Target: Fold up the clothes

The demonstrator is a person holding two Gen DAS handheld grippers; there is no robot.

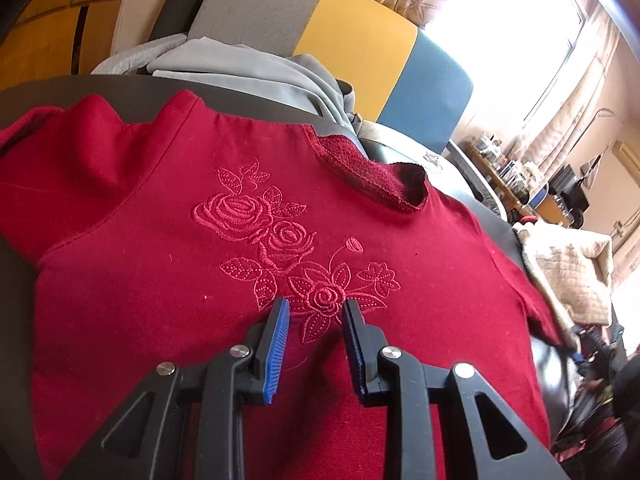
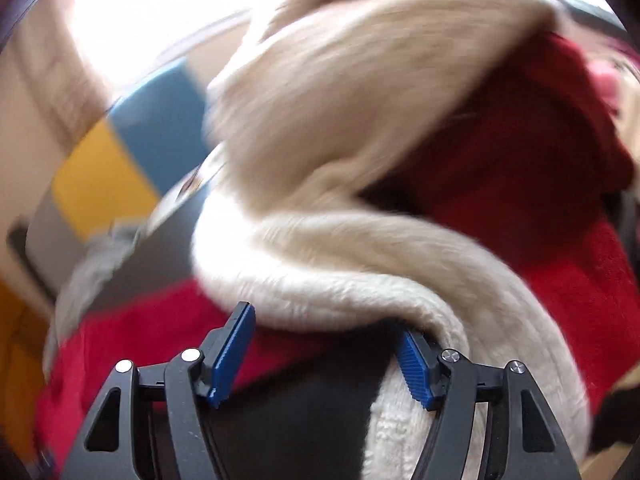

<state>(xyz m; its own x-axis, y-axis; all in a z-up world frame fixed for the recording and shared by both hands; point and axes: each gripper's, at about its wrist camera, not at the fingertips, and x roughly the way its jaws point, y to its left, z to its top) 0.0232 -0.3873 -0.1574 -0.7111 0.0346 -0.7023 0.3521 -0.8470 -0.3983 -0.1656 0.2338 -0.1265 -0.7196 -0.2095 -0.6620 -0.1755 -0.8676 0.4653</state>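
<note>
A dark red sweater point(image 1: 168, 280) lay spread front-up on a dark surface point(image 1: 48, 92), its chest embroidered with tone-on-tone roses and leaves. Its neckline was turned toward the far side, with the ribbed collar point(image 1: 372, 176) flipped open to show the fuzzy inside. One sleeve was bunched in soft folds at the far left corner. A grey garment point(image 1: 256, 76) sat crumpled beyond it. At the right edge lay a cream knitted garment point(image 1: 568, 268), which in the right wrist view point(image 2: 320, 248) looped thick and fleecy, blurred, over red fabric.
</note>
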